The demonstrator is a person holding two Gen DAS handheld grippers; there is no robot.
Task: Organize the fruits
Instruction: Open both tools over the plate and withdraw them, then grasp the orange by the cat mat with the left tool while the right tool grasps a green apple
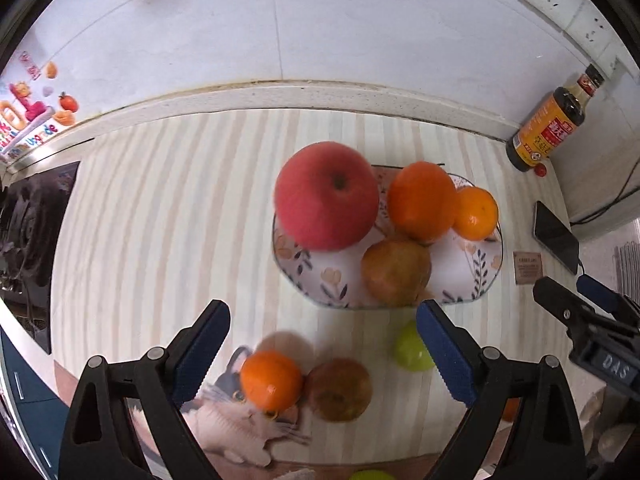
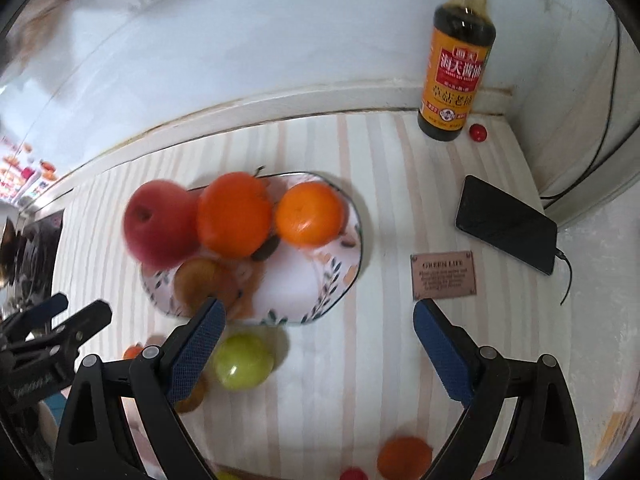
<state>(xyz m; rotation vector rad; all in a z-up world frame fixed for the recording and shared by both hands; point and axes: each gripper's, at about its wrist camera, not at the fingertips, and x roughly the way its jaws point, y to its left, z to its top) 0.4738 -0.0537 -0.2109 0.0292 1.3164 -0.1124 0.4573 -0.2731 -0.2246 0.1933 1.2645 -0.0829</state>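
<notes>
A floral plate [image 1: 460,276] [image 2: 304,284] holds a red apple [image 1: 326,196] [image 2: 158,222], two oranges [image 1: 422,204] [image 1: 476,212] [image 2: 234,214] [image 2: 310,214] and a brownish pear-like fruit [image 1: 396,272] [image 2: 200,284]. On the striped cloth in front of it lie a small orange [image 1: 270,380], a brownish fruit [image 1: 340,390] and a green fruit [image 1: 412,348] [image 2: 242,360]. My left gripper [image 1: 324,352] is open above the small orange and brownish fruit. My right gripper [image 2: 320,352] is open and empty, the green fruit beside its left finger. Another orange [image 2: 404,456] lies near the front edge.
A soy sauce bottle [image 1: 548,124] [image 2: 456,60] and a small red ball [image 2: 477,132] stand at the back right by the wall. A black phone [image 1: 556,236] [image 2: 506,224] with a cable lies right of the plate. A cat-print mat [image 1: 240,420] lies at the front.
</notes>
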